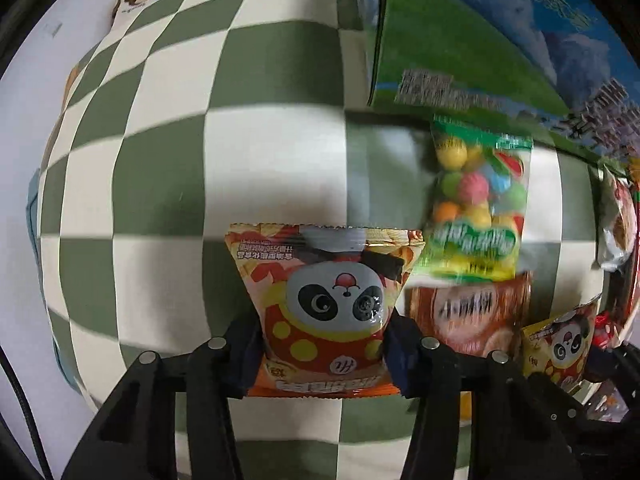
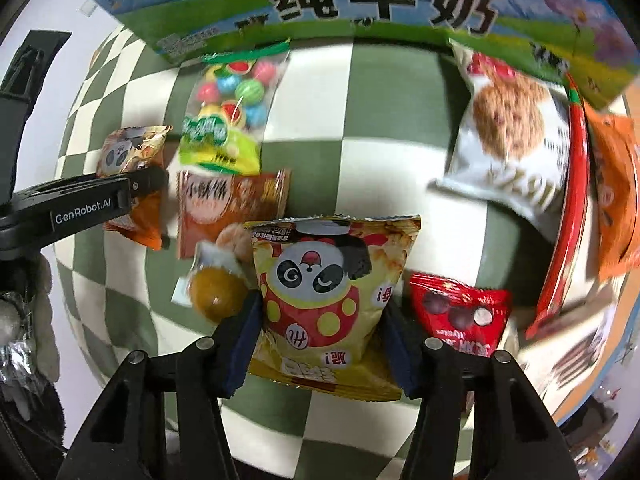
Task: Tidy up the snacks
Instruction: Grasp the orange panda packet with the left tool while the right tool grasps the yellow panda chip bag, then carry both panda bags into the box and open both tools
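Presently, line by line, tools first:

Left gripper [image 1: 324,344]: clenched on the orange panda packet [image 1: 326,312], pads pressed into both side edges of its near half.
Right gripper [image 2: 320,332]: clenched likewise on the yellow panda packet [image 2: 332,300], near half pinched between the pads.
Key relation: each packet straight ahead of its own tool, long axis along the fingers, far serrated edge pointing at the milk carton [image 2: 360,4]; left-held packet well left of the loose group, right-held one in its midst.
Nearer hand: right, for the red chocolate packet [image 2: 460,316] just right of its fingers and the round pastry packet [image 2: 216,288] touching its left pad; left, for the gumball bag [image 1: 476,204] and brown biscuit packet [image 1: 468,312].
Packet look: glossy puffed foil, cartoon panda face, red spotted body; probably soft and prone to crush.
Farther out: oat cookie bag [image 2: 516,132] far right by a red-rimmed tray [image 2: 568,216] holding another orange packet [image 2: 616,192]; checkered cloth [image 1: 240,160] beneath all.
Likely next: pairing the two panda packets somewhere together.
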Available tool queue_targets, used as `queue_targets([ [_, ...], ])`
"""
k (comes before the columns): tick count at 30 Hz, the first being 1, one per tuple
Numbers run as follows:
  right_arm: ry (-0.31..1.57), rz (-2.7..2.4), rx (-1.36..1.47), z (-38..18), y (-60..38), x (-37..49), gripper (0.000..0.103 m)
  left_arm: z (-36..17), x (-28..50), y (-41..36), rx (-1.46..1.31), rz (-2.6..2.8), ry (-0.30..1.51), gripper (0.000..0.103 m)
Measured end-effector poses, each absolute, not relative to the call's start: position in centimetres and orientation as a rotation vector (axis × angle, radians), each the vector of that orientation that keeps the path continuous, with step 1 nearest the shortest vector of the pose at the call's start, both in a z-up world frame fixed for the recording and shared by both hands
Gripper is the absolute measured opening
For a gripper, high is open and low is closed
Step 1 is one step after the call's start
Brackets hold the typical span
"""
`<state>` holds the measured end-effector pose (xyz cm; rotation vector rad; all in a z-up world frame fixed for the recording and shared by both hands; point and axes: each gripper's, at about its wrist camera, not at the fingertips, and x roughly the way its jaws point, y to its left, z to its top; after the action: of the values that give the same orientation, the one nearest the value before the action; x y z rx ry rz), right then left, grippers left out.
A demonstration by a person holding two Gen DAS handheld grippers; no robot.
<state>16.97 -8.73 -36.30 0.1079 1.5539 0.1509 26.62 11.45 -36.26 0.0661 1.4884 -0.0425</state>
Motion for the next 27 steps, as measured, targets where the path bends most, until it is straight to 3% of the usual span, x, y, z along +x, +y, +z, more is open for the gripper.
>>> queue_targets([
  [8, 1.599, 0.161, 0.191, -38.5, -8.8, 12.7, 0.057, -39.9, 16.8, 13.4, 0.0, 0.034, 1.659, 0.05],
  [13, 1.581, 0.13, 0.258, -39.6, -9.3, 12.4, 0.06, -40.9, 15.6, 13.1, -0.004, 0.076, 1.615, 0.05],
  [17, 1.564, 0.114, 0.207, -39.4, -8.7, 12.5, 0.058, -39.7, 15.4, 12.0, 0.022, 0.055, 1.571, 0.048],
  [20, 1.528, 0.127, 0.183, -38.7, -7.3, 12.2, 0.048, -38.5, 14.5, 11.5, 0.049, 0.024, 1.556, 0.047],
  [27, 1.401, 0.192, 0.314, -31.1, -9.2, 12.0, 0.047, -30.0, 15.4, 12.1, -0.048, -0.067, 1.428, 0.047],
])
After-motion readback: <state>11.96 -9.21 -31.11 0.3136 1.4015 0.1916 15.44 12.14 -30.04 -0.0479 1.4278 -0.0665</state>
